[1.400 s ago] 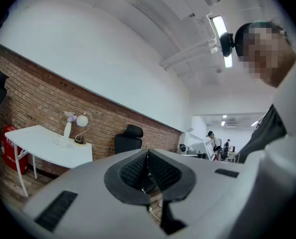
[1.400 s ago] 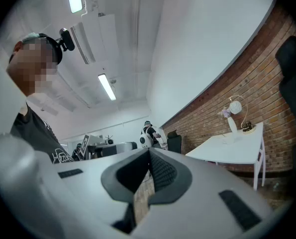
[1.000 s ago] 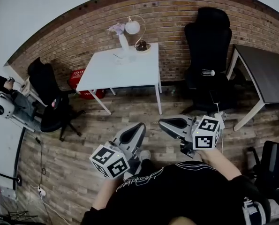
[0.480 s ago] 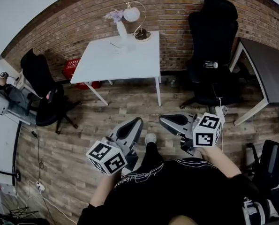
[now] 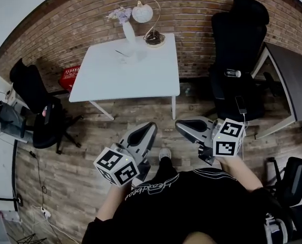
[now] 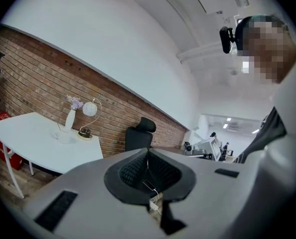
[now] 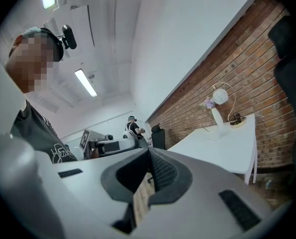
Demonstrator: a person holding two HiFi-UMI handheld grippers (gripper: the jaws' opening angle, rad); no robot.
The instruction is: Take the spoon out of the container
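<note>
A small clear container (image 5: 125,58) stands at the far side of the white table (image 5: 140,78), beside a white vase. A thin stick-like thing leans out of it; it is too small to tell whether it is the spoon. The container also shows in the left gripper view (image 6: 64,136) and the right gripper view (image 7: 211,133). Both grippers hang close to the person's body, well short of the table and above the wooden floor. My left gripper (image 5: 149,129) (image 6: 148,151) is shut with nothing in it. My right gripper (image 5: 181,126) (image 7: 148,153) is also shut and holds nothing.
A white vase with flowers (image 5: 127,30) and a globe lamp (image 5: 143,14) stand by the container. A black office chair (image 5: 237,60) is right of the table, another black chair (image 5: 31,105) to its left. A dark table (image 5: 293,80) is at far right. A red crate (image 5: 69,78) sits under the white table.
The person has stepped toward the white table, which now looks larger and nearer in the head view. Both grippers stay shut and in the same place by the body.
</note>
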